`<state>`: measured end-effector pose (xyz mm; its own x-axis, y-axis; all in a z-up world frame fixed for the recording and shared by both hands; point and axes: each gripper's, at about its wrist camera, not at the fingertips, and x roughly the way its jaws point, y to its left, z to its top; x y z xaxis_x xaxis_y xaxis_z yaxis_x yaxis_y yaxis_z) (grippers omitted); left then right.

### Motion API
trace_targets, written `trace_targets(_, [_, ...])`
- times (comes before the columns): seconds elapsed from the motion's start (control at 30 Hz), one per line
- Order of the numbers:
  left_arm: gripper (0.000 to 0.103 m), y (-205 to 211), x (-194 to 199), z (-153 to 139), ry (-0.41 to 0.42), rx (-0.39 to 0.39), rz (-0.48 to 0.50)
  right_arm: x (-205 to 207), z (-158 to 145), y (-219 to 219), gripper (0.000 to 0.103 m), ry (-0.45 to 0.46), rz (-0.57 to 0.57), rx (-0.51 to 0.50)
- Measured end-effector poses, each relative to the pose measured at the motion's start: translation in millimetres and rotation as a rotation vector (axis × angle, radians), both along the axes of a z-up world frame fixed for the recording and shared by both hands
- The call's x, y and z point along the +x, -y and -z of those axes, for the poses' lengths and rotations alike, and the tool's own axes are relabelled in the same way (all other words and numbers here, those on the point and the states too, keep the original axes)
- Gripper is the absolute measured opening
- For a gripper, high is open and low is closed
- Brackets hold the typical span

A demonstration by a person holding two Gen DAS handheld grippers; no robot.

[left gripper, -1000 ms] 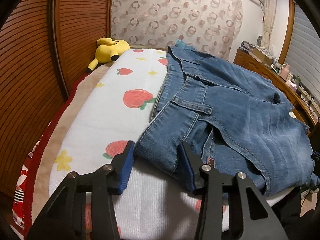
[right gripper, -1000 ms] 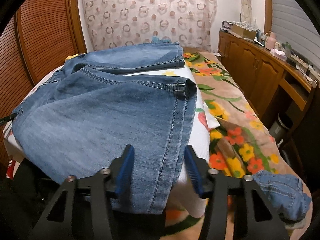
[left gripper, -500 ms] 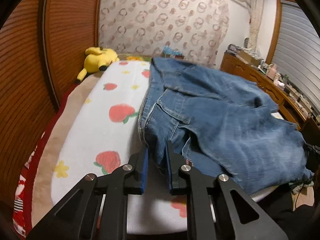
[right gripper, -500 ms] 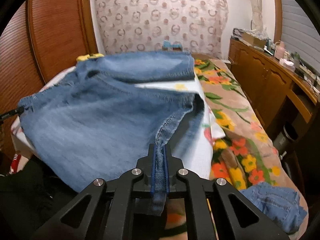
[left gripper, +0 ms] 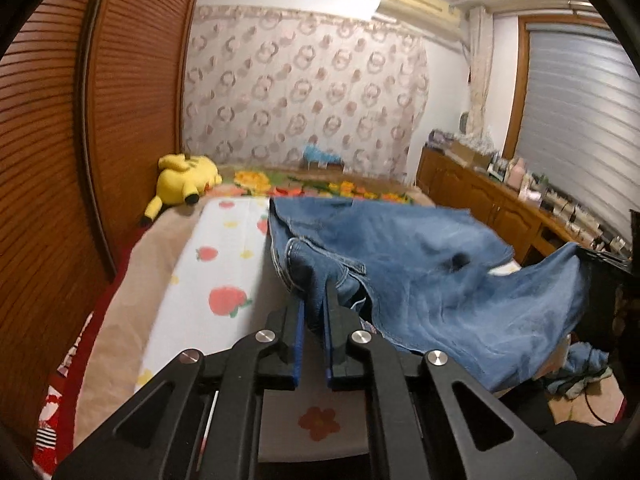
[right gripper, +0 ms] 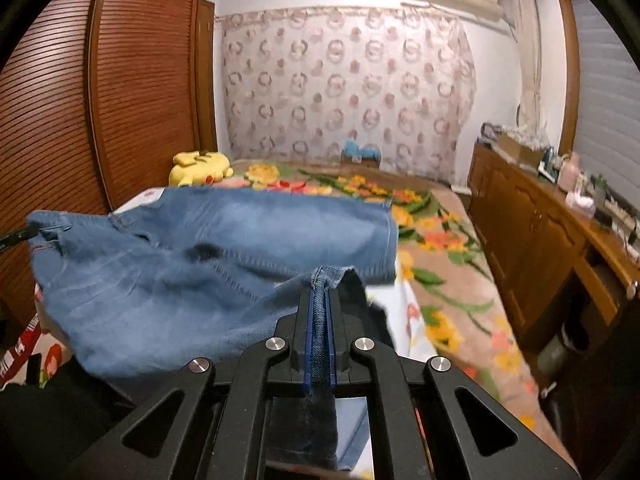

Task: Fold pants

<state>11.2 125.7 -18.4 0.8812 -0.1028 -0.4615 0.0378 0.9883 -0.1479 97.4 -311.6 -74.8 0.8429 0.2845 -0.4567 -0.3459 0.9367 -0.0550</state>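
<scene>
My left gripper (left gripper: 314, 300) is clamped on the waistband edge of the jeans (left gripper: 420, 276), which bunch up between the blue pads and lift off the strawberry-print blanket (left gripper: 212, 276). The rest of the denim sags away to the right of the gripper, its far corner raised. A yellow plush toy (left gripper: 182, 180) lies beyond the blanket's far left corner

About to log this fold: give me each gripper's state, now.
Left gripper: closed on the waistband end of the blue denim jeans.
Right gripper: closed on a hem edge of the same jeans.
</scene>
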Motion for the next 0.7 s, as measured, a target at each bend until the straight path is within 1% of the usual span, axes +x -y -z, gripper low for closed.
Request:
trace_targets(0.13, [0.008, -5.9, -5.4, -13.8, 0.035, 0.000, -0.005, -4.3, -1.0, 3.6, 0.005, 0.046, -0.008, 0.019])
trace_targets(0.2, [0.008, -7.0, -2.5, -13.5, 0.034, 0.007, -0.010, -2.4, 3.5, 0.4, 0.005, 0.063, -0.014, 0.023])
trace_targets(0.3, [0.008, -6.9, 5.7, -5.9, 0.013, 0.009, -0.011, 11.6, 13.4, -6.1, 0.005, 0.052, -0.027, 0.025])
trace_targets(0.4, [0.008, -6.2, 13.6, 6.1, -0.015, 0.002, -0.010, 30.3, 26.8, -14.2, 0.005, 0.020, -0.049, 0.015])
trace_targets(0.47, [0.008, -6.7, 17.8, 13.1, -0.032, 0.000, -0.009, 46.8, 40.9, -24.5, 0.005, -0.007, -0.062, -0.004])
trace_targets(0.6, [0.008, -2.5, 22.4, 24.8, -0.059, 0.010, -0.007, 74.8, 77.8, -42.9, 0.005, -0.092, -0.087, -0.030])
trace_targets(0.7, [0.008, 3.9, 21.8, 29.6, -0.072, 0.014, -0.001, 84.4, 108.1, -49.2, 0.005, -0.160, -0.097, -0.034])
